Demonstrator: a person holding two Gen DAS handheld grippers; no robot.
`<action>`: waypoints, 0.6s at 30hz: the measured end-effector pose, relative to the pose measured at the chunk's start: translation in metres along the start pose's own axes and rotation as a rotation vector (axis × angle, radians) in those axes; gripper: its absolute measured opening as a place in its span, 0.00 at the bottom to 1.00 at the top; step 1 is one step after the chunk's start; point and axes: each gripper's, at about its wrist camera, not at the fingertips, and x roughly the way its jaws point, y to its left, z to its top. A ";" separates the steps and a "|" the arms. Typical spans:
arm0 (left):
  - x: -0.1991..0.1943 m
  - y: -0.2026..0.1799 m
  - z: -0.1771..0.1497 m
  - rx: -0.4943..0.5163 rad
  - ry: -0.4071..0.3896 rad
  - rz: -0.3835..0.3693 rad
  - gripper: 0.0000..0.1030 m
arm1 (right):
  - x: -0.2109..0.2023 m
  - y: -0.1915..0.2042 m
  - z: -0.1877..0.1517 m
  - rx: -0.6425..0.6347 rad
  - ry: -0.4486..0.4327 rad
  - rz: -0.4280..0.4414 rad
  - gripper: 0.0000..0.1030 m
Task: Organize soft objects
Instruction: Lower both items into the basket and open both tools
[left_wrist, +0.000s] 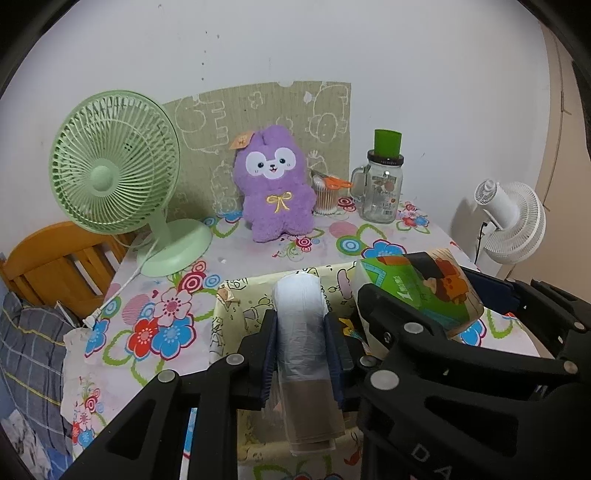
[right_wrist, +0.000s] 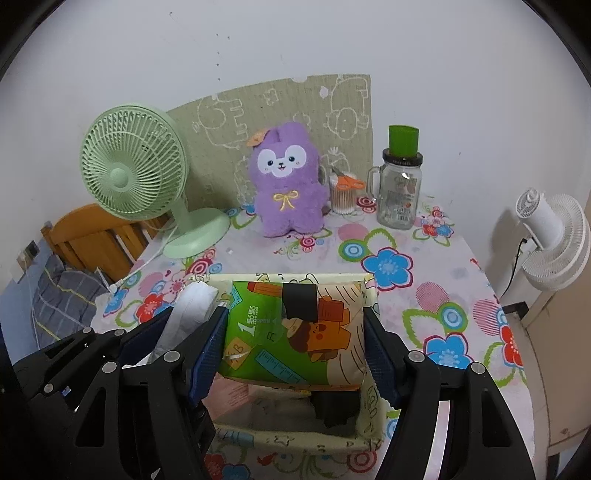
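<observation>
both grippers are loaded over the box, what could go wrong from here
1. The left hand-held gripper and right hand-held gripper sit very close together over the fabric box; their linkages might collide.
2. The roll of plastic bags is soft and slick, so it may slip or unroll.
3. The tissue pack looks nearly as wide as the box and could snag its rim.

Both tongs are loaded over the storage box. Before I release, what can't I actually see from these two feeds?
- Storage box floor: mostly hidden by the tissue pack in the right tongs; a dark item beneath is unidentifiable.
- Bag roll lower end: in the left wrist view, left tongs cover its sides.
- Box near edge: left wrist view, blocked by tongs.
</observation>
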 end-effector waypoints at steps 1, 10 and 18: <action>0.003 0.000 0.000 -0.001 0.004 -0.002 0.28 | 0.002 -0.001 -0.001 0.001 0.004 0.000 0.70; 0.032 0.004 0.000 -0.008 0.041 0.018 0.51 | 0.026 -0.004 0.000 -0.011 0.048 -0.005 0.70; 0.035 0.004 -0.006 0.041 0.052 0.077 0.70 | 0.040 0.000 -0.004 -0.027 0.070 0.007 0.70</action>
